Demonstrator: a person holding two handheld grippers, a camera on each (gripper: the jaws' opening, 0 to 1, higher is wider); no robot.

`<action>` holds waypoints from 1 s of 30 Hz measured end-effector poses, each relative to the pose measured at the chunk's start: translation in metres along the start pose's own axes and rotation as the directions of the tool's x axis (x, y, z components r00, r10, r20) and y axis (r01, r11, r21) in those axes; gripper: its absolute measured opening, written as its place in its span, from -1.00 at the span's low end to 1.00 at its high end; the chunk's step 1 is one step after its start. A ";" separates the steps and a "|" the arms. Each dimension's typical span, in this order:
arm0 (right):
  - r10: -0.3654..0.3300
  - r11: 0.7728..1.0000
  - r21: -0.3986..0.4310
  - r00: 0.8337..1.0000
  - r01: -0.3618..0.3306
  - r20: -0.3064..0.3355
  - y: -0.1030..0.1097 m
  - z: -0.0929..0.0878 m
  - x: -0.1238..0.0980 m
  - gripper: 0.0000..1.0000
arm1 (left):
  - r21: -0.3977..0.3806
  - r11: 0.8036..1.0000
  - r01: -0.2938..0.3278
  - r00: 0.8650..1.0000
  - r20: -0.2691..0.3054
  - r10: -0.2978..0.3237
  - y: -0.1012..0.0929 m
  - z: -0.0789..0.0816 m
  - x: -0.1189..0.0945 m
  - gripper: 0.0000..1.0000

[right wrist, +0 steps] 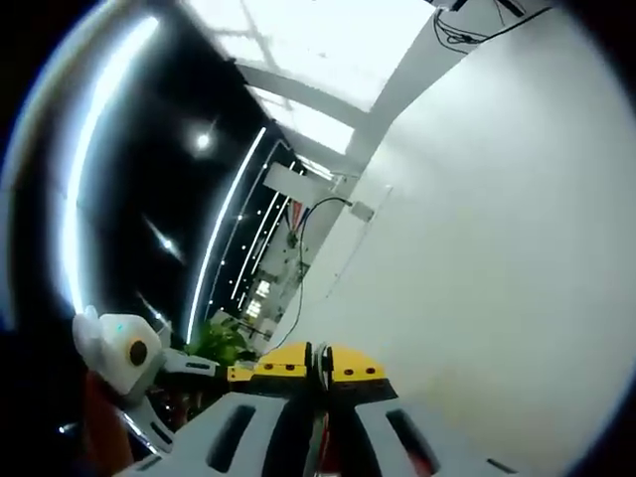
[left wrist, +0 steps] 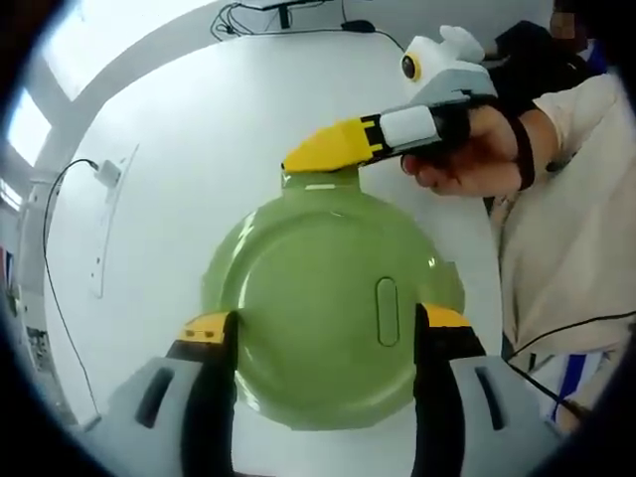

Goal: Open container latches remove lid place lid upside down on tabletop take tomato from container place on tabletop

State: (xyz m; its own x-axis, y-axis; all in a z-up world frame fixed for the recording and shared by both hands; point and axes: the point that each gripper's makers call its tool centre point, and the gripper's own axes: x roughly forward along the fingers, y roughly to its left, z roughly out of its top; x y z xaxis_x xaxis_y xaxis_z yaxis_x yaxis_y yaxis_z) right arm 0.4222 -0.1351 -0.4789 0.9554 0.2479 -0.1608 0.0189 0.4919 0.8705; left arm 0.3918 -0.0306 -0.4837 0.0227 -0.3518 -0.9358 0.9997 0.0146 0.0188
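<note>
Green container lid (left wrist: 323,313): left gripper (left wrist: 323,338) spread apart astride it, untouching; right gripper (left wrist: 323,154) pinched together at the far latch (left wrist: 320,180). Risk: unbraced container sliding on the white tabletop (left wrist: 199,139) if the latch is pulled, the pinch slipping off.

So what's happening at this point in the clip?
A person is working on a round green container on a white table with two handheld grippers. The left gripper is open, its jaws on either side of the lid, which is still on. The right gripper, held in a hand, has its closed yellow tips at the far rim, apparently at a latch. No tomato is out yet.
</note>
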 end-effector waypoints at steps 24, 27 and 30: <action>0.057 0.996 0.076 0.998 -0.056 -0.003 -0.009 0.012 -0.005 -0.77 | -0.002 1.000 0.001 1.000 -0.007 -0.001 0.001 0.000 0.001 0.27; 0.059 0.995 0.078 0.998 -0.059 -0.004 -0.011 0.020 -0.010 -0.75 | -0.003 1.000 0.001 1.000 -0.009 -0.001 0.001 0.000 0.001 0.27; 0.058 0.995 0.078 0.998 -0.058 0.002 -0.013 0.026 -0.013 -0.74 | -0.004 1.000 0.001 1.000 -0.007 -0.001 0.001 0.000 0.001 0.27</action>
State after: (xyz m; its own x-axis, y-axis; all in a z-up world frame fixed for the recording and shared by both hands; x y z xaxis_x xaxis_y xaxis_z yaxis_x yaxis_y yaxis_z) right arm 0.4171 -0.1665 -0.4754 0.9554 0.2744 -0.1096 -0.0133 0.4105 0.9118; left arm 0.3932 -0.0312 -0.4851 0.0214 -0.3449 -0.9384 0.9997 0.0181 0.0161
